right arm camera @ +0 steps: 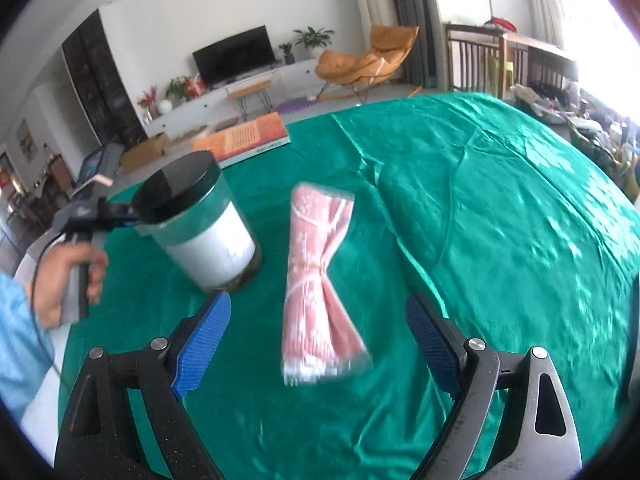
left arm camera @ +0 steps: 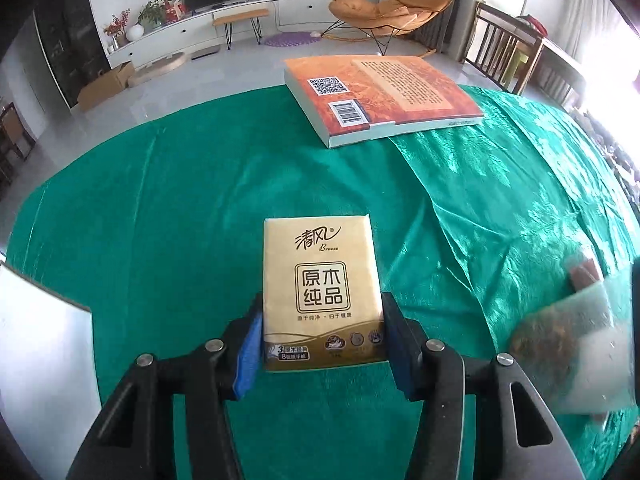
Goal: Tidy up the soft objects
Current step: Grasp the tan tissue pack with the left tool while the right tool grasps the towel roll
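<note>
My left gripper point(left arm camera: 322, 336) is shut on a gold tissue pack point(left arm camera: 320, 292), its blue pads pressing both long sides, over the green tablecloth point(left arm camera: 180, 208). In the right wrist view my right gripper point(right arm camera: 318, 340) is open and empty. A pink wrapped soft pack point(right arm camera: 318, 280), pinched at its middle, lies on the cloth between and just beyond its fingers. The left gripper point(right arm camera: 120, 212) shows there at far left, held by a hand, partly hidden behind a jar.
A clear jar point(right arm camera: 204, 224) with a black lid and white label stands left of the pink pack; it also shows blurred in the left wrist view point(left arm camera: 572, 344). An orange book point(left arm camera: 384, 96) lies at the table's far edge. A white object point(left arm camera: 40, 352) sits at left.
</note>
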A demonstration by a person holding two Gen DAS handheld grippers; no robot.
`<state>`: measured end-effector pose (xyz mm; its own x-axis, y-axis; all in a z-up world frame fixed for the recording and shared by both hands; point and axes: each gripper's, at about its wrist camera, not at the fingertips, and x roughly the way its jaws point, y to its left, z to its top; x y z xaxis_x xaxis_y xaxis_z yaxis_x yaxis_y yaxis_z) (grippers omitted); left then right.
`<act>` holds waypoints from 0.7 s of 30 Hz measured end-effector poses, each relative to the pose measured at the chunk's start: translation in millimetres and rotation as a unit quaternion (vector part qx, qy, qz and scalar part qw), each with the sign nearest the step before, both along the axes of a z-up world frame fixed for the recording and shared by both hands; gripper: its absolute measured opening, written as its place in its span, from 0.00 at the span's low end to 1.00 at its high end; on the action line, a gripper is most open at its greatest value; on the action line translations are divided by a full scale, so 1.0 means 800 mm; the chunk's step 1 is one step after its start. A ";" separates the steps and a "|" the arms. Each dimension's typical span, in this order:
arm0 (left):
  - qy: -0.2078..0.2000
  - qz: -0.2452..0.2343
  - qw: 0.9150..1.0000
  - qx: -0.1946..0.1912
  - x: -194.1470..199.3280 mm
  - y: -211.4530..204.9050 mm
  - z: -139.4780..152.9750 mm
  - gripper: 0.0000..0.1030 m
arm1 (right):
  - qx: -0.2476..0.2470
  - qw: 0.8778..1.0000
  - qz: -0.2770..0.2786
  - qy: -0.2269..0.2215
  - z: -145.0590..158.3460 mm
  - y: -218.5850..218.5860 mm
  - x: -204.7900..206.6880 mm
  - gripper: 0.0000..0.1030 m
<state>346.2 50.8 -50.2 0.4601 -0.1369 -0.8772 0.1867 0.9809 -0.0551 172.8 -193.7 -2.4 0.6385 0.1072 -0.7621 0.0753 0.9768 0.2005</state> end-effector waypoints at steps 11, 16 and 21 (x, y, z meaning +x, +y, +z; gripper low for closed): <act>-0.034 -0.011 0.990 -0.133 -0.098 0.064 0.115 0.51 | -0.054 0.997 0.040 0.032 0.037 0.011 0.079 0.24; -0.077 0.010 0.986 -0.147 -0.181 0.146 0.179 0.51 | -0.053 0.991 0.113 -0.037 0.155 0.096 0.047 0.25; -0.094 0.077 0.990 -0.076 -0.281 0.260 0.199 0.52 | 0.036 0.968 0.243 -0.053 0.207 0.256 -0.008 0.25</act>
